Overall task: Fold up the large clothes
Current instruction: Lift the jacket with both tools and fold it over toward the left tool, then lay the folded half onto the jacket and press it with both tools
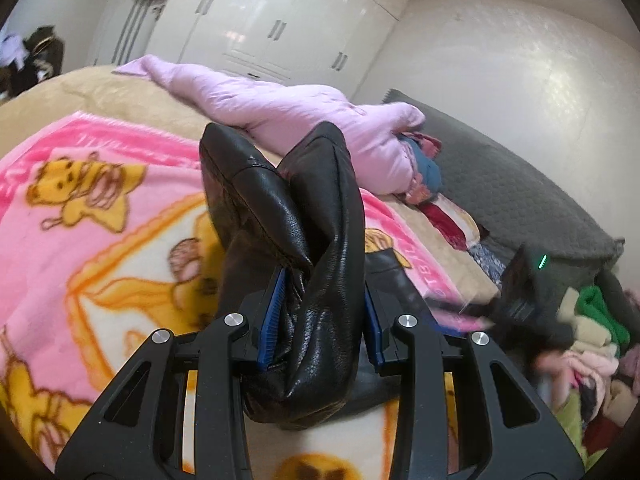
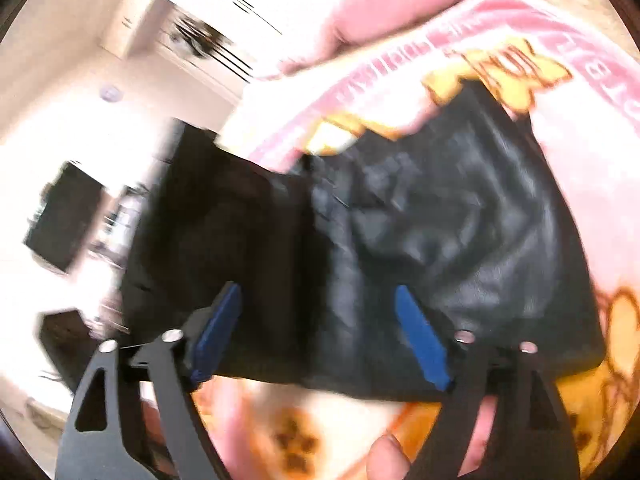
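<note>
Left wrist view: my left gripper point(image 1: 320, 320) is clamped on a bunched fold of the black jacket point(image 1: 304, 248), several thick layers standing up between its blue pads point(image 1: 274, 320). Right wrist view (blurred): my right gripper point(image 2: 320, 334) stands wide, nothing between its pads; the jacket point(image 2: 440, 240) lies spread just beyond it on the pink blanket point(image 2: 580, 160), its left part hanging off the bed edge. A pink coat point(image 1: 288, 100) lies far across the bed. I judge the jacket leather-like: heavy, fairly stiff, smooth-faced and likely to slide, holding broad creases rather than draping. I would take it at a seam or hem edge, through as few layers as possible, near a corner.
</note>
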The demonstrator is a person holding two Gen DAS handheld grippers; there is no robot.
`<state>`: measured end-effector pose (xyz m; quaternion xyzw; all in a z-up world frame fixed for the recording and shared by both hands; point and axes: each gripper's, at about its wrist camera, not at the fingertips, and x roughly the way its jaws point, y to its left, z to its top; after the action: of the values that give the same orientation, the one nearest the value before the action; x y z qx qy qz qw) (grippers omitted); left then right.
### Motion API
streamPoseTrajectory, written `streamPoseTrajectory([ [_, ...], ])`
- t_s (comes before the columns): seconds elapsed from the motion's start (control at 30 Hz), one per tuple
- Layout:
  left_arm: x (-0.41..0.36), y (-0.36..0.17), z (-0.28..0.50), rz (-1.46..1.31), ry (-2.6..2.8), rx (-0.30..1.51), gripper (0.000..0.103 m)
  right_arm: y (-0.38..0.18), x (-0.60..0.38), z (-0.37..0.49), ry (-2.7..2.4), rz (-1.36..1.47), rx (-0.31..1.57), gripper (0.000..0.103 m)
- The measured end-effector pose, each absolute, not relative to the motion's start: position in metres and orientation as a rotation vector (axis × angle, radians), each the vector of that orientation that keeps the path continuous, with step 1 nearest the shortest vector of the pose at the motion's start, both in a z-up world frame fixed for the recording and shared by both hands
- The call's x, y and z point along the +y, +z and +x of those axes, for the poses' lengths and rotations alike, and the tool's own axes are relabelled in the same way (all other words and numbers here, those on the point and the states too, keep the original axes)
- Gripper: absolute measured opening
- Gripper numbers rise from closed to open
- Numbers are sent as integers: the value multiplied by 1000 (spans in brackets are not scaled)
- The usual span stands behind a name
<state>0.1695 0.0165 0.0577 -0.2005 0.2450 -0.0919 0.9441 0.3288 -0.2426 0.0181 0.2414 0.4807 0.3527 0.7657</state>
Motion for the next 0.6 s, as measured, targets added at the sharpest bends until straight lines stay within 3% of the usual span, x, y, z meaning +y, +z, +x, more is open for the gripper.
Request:
streamPoseTrajectory([
  [0.07,1,60,176,-391,-211,508,26,47,-245,336,823,568,1017,98],
  [0.27,-37,57,187,-348,-269,525,27,105,-186,360,900,305,1139,99],
  [0.6,-62,48,190,-332,-338,553,27,70,-113,374,694,5,1334,99],
])
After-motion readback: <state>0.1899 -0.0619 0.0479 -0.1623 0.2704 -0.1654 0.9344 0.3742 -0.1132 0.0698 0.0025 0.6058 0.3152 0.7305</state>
